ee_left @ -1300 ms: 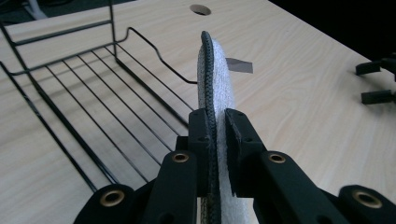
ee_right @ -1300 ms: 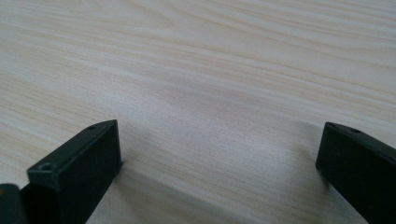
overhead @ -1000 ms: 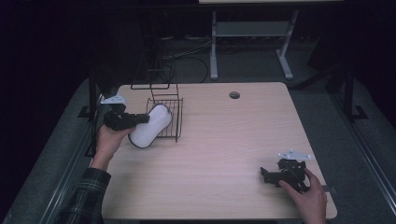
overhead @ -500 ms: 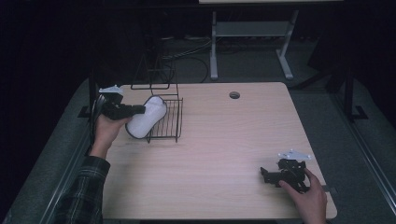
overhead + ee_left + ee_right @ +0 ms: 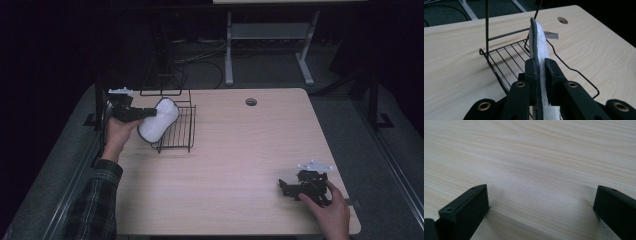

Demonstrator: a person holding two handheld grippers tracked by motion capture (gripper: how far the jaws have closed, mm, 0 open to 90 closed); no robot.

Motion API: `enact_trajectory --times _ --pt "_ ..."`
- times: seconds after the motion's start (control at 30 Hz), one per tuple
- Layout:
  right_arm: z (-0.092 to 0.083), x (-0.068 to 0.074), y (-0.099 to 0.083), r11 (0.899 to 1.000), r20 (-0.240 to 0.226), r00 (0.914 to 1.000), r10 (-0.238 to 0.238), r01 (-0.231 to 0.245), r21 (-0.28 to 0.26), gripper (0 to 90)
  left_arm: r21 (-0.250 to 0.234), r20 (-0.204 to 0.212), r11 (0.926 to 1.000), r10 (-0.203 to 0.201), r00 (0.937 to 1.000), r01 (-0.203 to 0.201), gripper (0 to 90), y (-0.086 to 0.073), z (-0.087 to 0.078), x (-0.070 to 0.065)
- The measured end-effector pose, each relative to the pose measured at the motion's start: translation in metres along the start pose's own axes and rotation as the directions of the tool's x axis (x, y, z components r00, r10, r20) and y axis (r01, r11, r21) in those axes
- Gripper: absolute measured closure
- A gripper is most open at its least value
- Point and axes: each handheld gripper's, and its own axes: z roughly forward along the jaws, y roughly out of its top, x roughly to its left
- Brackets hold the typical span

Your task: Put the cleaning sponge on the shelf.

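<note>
Two fingers (image 5: pixel 530 75) clenched on a white, seemingly padded pad (image 5: pixel 539 47) above the wire rack (image 5: pixel 506 53); right gripper (image 5: pixel 541 207) wide apart.

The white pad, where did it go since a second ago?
The left gripper, still shut on the pad, carried it away from the person and a bit higher, over the rack. The right gripper stayed open, resting on the table; the rack hasn't moved.

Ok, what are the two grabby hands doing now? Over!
Left gripper shut on white sponge, edge-up over the wire rack. Right gripper open, low over bare table. Nothing in the way. Over.
</note>
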Motion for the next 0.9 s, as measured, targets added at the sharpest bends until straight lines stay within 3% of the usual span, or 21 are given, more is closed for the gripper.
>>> enact_trajectory --times 0.17,0.57,0.9 --pt "0.000 0.000 0.000 1.000 0.000 1.0000 -0.001 0.001 0.000 0.0 -0.006 0.007 0.9994 -0.033 0.9994 0.033 80.6 -0.003 0.010 0.002" --pt "0.000 0.000 0.000 1.000 0.000 1.0000 0.000 0.000 0.000 0.0 0.015 -0.005 0.9997 -0.019 0.9998 0.019 79.6 -0.005 0.021 0.006" --pt "0.000 0.000 0.000 1.000 0.000 1.0000 -0.001 0.001 0.000 0.0 0.024 -0.048 0.9996 -0.012 0.9988 0.013 75.2 -0.007 0.023 0.010"
